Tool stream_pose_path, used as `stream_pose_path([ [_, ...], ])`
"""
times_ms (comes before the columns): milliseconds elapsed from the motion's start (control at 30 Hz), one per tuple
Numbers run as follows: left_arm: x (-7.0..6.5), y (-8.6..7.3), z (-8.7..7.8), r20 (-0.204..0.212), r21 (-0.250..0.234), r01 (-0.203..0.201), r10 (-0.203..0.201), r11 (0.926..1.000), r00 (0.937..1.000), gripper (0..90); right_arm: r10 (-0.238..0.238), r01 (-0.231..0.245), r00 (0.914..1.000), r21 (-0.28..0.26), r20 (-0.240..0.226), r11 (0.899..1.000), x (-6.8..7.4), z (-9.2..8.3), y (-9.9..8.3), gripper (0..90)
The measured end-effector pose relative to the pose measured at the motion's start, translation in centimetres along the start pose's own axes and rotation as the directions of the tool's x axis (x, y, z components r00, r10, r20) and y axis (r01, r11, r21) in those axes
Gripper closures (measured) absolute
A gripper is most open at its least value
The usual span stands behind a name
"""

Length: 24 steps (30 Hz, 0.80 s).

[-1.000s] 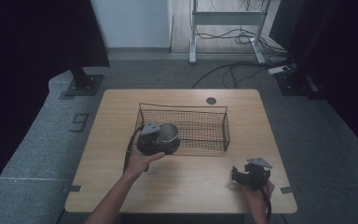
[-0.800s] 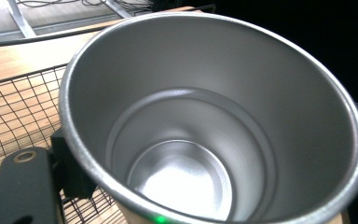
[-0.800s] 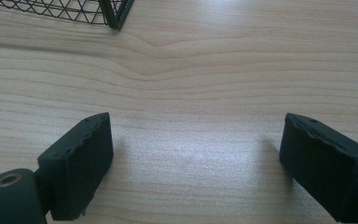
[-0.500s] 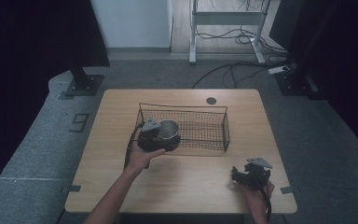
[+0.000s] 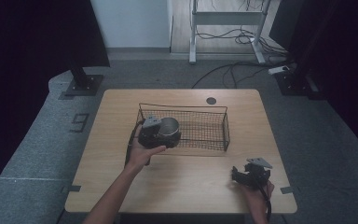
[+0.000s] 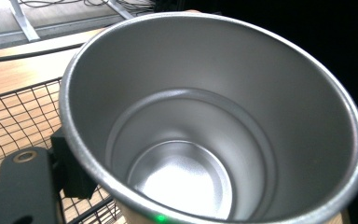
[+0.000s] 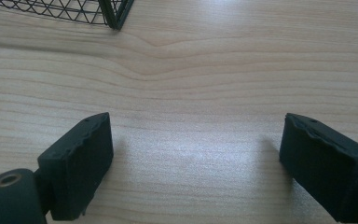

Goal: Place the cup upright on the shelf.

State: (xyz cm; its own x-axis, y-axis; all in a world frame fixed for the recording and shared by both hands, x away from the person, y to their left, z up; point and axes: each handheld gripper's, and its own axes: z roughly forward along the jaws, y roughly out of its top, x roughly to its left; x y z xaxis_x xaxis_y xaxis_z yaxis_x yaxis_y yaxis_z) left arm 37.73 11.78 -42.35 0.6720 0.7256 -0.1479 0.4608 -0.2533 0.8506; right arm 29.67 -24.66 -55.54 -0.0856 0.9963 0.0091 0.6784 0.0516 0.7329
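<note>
Your left gripper (image 5: pixel 154 133) clamps the steel cup (image 5: pixel 169 127) at the wire basket (image 5: pixel 214 135) rim, right gripper (image 5: pixel 251 173) jaws open; a snagged rim could tip it.

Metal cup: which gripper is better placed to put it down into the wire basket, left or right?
Left. The left gripper already holds the metal cup at the wire basket near edge. The right gripper rests open on the table, apart from both.

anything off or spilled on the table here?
Nothing stands out. The metal cup is empty, intact and held by the left gripper at the wire basket; the right gripper sits open over bare table.
</note>
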Motion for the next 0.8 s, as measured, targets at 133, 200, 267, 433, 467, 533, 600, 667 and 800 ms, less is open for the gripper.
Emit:
stream_pose_path([
  [133, 0.19, 0.09, 0.17, 0.000, -0.001, 0.006, -0.006, 1.0000, 1.0000, 18.1, 0.000, 0.000, 1.0000, 0.000, 0.000, 1.000, 0.00, 0.00, 0.00, 9.6],
  [200, 0.31, 0.08, 0.26, 0.001, 0.002, 0.011, -0.011, 0.9999, 0.9999, 18.1, 0.003, -0.003, 1.0000, 0.000, 0.001, 1.000, 0.02, 0.00, -0.01, 9.5],
  [267, 0.37, 0.08, 0.32, 0.003, 0.002, 0.013, -0.013, 0.9999, 0.9999, 18.1, 0.001, -0.001, 1.0000, -0.002, 0.001, 1.000, 0.01, 0.01, -0.01, 9.5],
  [433, 0.39, 0.22, 0.43, 0.002, 0.004, 0.011, -0.011, 0.9999, 0.9999, 18.1, 0.003, -0.003, 1.0000, -0.001, 0.000, 1.000, 0.02, 0.01, -0.01, 9.5],
  [467, 0.41, 0.27, 0.46, 0.002, 0.003, 0.011, -0.011, 0.9999, 0.9999, 18.1, 0.001, -0.001, 1.0000, -0.002, 0.001, 1.000, 0.01, 0.01, -0.01, 9.5],
  [533, 0.44, 0.41, 0.51, 0.000, 0.004, 0.011, -0.011, 0.9999, 0.9999, 18.1, 0.003, -0.003, 1.0000, -0.001, 0.000, 1.000, 0.03, 0.00, -0.01, 9.5],
  [600, 0.45, 0.55, 0.60, -0.002, 0.003, 0.011, -0.011, 0.9999, 0.9999, 18.1, 0.001, -0.001, 1.0000, -0.002, 0.001, 1.000, 0.01, 0.01, -0.01, 9.5],
  [667, 0.43, 0.70, 0.72, -0.005, 0.007, 0.012, -0.012, 0.9999, 0.9999, 18.1, 0.001, -0.001, 1.0000, -0.002, 0.001, 1.000, 0.01, 0.01, 0.00, 9.5],
  [800, 0.25, 1.02, 1.02, -0.006, 0.009, 0.005, -0.005, 1.0000, 1.0000, 18.1, 0.003, -0.003, 1.0000, 0.000, 0.001, 1.000, 0.03, 0.00, -0.01, 9.6],
])
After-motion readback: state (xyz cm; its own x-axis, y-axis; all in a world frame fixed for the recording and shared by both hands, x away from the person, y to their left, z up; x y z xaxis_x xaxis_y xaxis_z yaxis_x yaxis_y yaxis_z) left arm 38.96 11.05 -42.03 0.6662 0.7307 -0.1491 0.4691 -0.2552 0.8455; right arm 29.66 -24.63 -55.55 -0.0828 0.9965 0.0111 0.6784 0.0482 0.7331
